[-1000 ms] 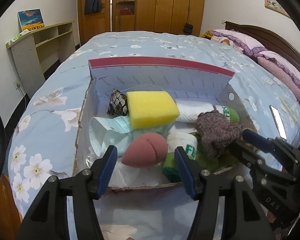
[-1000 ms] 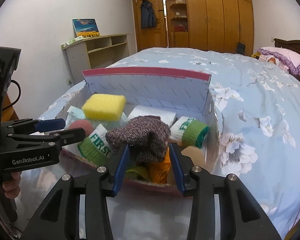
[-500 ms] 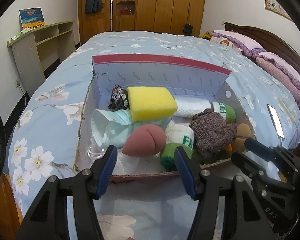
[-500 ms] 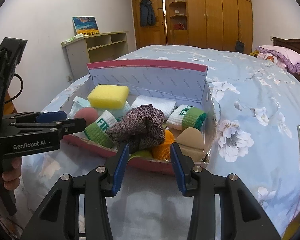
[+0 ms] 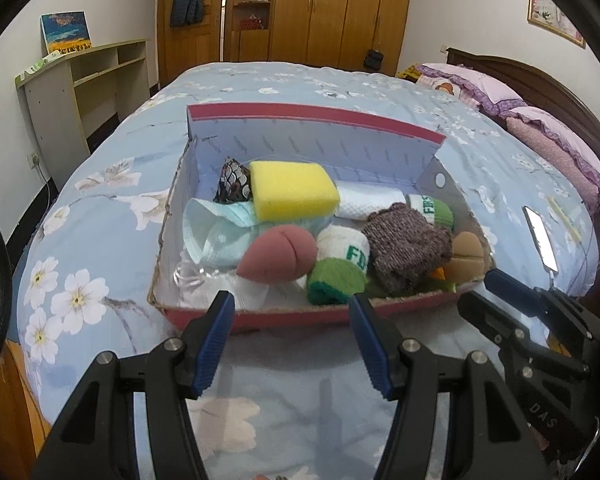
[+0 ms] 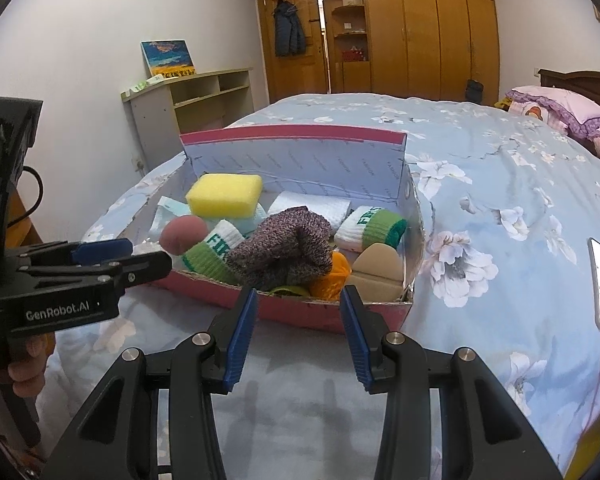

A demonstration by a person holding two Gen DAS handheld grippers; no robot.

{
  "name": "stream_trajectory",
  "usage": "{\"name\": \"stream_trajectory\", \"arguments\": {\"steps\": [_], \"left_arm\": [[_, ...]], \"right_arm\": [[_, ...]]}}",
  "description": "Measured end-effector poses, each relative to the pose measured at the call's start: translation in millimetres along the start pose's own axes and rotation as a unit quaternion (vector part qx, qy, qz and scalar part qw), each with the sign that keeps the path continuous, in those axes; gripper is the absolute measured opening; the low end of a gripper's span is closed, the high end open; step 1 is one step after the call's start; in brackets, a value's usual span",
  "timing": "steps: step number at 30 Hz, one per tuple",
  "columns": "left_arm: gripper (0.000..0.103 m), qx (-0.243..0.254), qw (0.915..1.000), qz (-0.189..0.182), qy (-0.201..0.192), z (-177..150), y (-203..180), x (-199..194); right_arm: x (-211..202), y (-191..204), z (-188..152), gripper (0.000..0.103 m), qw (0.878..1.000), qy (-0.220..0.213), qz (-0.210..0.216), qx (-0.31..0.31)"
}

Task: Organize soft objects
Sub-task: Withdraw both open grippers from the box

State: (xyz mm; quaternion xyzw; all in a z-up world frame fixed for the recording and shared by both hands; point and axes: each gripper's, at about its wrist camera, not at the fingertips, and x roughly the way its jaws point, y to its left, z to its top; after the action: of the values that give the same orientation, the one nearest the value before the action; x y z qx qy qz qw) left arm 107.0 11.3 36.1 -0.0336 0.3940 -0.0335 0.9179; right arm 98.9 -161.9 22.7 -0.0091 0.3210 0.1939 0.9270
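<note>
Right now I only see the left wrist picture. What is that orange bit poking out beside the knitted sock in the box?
Observer: An orange ball of yarn, wedged between the knitted sock and a tan foam wedge.
Operator: Is the other tool carrying anything?
Observer: No. The right gripper has its jaws open and empty, just short of the box.
Operator: Who holds this one?
Observer: A hand grips the handle of the left gripper.
</note>
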Motion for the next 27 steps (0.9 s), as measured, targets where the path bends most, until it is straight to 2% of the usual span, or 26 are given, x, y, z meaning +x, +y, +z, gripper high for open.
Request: {"name": "stream_trajectory", "arguments": {"steps": [10, 27], "left_arm": [[0.063, -0.005, 0.9999, -0.001, 0.014, -17.8, -4.7, -2.4], [0.063, -0.007, 0.9994, -0.001, 0.033, -30.7, -10.3, 14.2]], "right_arm": [[-7.7, 6.5, -10.2, 0.044, 1.000, 0.008, 0.001, 0.005], [7.9, 2.2, -22.1, 0.044, 0.999, 0.035, -0.001, 0.023]]}}
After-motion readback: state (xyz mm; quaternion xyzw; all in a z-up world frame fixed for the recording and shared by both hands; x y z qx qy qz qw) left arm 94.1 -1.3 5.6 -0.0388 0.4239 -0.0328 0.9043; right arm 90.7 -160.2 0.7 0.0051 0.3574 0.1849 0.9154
